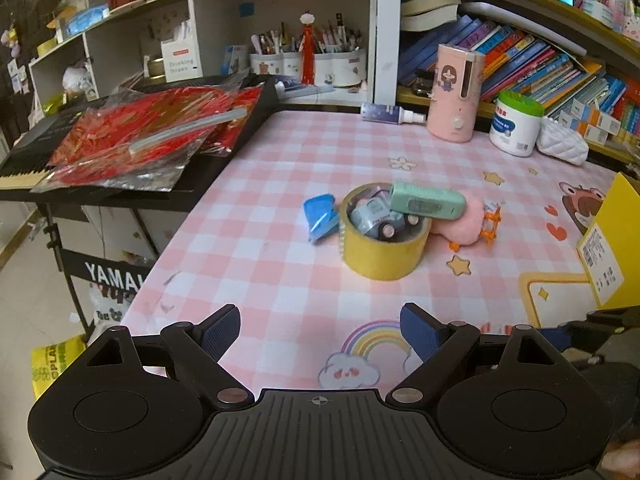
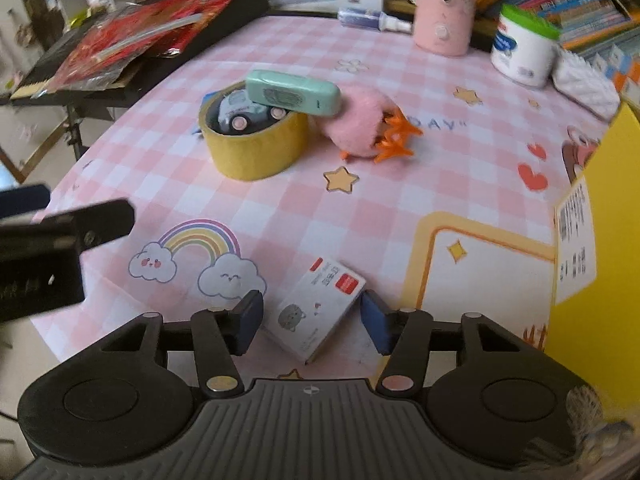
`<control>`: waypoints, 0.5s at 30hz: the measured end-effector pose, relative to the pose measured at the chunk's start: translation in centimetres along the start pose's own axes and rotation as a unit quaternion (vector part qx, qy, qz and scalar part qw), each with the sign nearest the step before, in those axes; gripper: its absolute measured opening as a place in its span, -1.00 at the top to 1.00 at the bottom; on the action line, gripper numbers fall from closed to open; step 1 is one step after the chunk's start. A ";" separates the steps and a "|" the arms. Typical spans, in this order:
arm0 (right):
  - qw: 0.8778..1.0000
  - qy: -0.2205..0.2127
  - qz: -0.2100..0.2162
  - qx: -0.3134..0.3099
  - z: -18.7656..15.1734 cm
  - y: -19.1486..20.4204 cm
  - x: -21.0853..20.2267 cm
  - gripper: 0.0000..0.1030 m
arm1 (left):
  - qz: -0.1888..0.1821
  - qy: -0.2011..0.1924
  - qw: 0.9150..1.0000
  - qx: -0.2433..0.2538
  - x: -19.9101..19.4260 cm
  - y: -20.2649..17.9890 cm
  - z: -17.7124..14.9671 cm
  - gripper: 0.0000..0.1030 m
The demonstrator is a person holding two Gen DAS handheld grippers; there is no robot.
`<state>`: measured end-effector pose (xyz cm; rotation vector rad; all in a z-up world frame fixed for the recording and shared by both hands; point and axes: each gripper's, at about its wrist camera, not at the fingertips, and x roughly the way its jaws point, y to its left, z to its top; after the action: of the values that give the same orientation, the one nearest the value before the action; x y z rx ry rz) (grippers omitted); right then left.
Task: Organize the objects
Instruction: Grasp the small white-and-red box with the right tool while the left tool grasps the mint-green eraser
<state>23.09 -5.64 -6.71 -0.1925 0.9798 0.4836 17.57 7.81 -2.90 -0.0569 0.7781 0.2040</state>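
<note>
Right wrist view: one small white card box [image 2: 317, 307] lies flat on the counter [image 2: 400, 184] between the wide-open jaws of the right gripper [image 2: 312, 322], its long axis slanting away to the right. Farther off, one yellow tape roll [image 2: 256, 148] holds one toy car [image 2: 240, 112], one mint case [image 2: 292, 92] rests across its rim, and one pink plush [image 2: 360, 126] lies beside it. Left gripper [image 1: 320, 334] hovers with jaws wide, holding nothing.

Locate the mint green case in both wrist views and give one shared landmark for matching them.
Left wrist: mint green case sits right of centre, propped across the yellow tape roll's far rim.
Right wrist: mint green case sits upper centre-left, across the same tape roll.
Shared landmark: the toy car inside the roll.
</note>
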 end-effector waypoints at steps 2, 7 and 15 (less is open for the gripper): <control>1.000 -0.005 0.005 -0.009 0.1 -0.2 0.0 0.32 | -0.006 -0.002 1.000 0.006 0.4 -0.5 0.5 -0.73; 1.000 -0.022 0.013 0.006 0.7 -1.9 -0.5 0.45 | -0.022 -0.019 0.999 0.028 1.8 -2.4 2.5 -0.73; 0.999 -0.051 0.011 0.005 1.6 -3.8 -1.9 0.45 | -0.035 -0.038 0.996 0.069 4.7 -6.3 5.0 -0.70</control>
<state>25.27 -8.94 -4.49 -0.1469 0.8853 0.5032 25.59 3.08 -2.83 0.0549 0.7121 0.0854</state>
